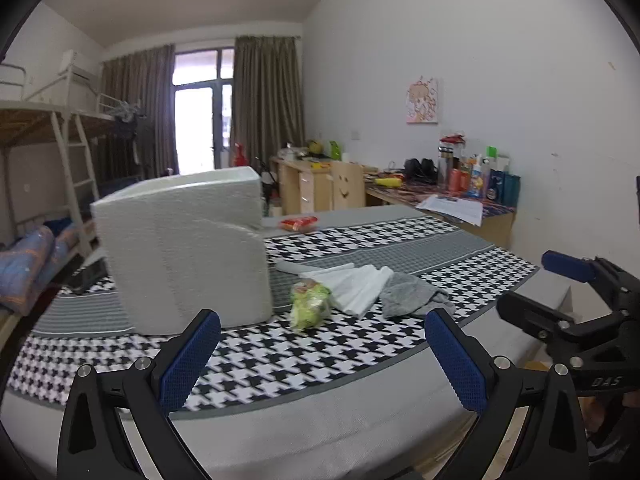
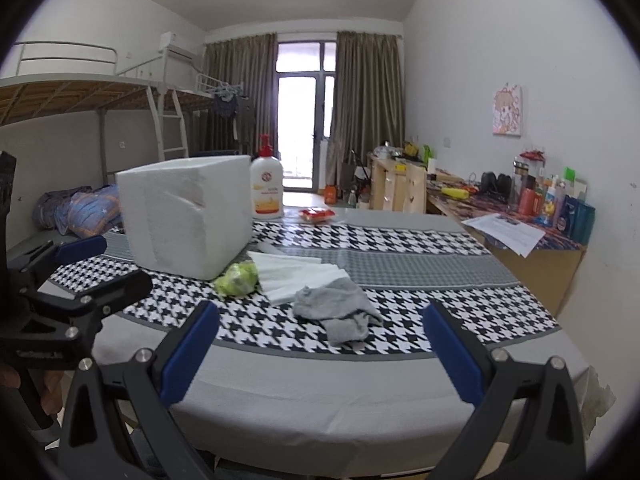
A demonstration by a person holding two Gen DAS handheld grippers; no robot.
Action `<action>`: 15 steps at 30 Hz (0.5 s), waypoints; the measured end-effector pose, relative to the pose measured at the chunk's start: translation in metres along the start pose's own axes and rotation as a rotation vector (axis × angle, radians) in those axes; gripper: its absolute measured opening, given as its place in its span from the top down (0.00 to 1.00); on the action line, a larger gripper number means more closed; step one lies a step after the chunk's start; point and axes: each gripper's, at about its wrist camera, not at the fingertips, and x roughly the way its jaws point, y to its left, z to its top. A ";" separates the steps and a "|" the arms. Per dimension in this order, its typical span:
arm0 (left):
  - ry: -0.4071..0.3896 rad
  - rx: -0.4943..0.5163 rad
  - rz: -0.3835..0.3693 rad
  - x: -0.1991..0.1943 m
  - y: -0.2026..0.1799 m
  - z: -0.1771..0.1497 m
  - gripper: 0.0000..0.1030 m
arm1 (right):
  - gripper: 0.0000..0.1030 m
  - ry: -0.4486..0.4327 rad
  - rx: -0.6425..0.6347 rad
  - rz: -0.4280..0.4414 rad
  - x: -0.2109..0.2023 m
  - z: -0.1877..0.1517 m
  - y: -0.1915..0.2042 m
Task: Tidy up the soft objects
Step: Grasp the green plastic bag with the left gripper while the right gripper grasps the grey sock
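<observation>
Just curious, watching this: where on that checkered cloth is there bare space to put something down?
Bare cloth lies right of the grey sock, toward the table's right edge, and along the plain grey mat nearest the tongs. It is crowded beside the white foam box, where the green bundle and white folded sheets sit together.

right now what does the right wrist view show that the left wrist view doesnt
Only the right wrist view shows the pump bottle standing behind the white foam box; in the left view the box hides that spot. Only the left wrist view shows a dark flat object lying left of the box. Both show the green bag, the white folded sheets, the grey cloth and the red packet on the houndstooth cover. The left gripper and right gripper are both open, holding nothing.
</observation>
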 end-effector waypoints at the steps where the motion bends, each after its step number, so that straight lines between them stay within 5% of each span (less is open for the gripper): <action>1: 0.007 -0.003 -0.009 0.004 0.001 0.001 0.01 | 0.00 0.008 0.002 -0.003 0.004 0.000 -0.002; 15: 0.173 -0.026 -0.085 0.076 0.011 0.016 0.01 | 0.00 0.164 0.060 -0.023 0.069 -0.001 -0.026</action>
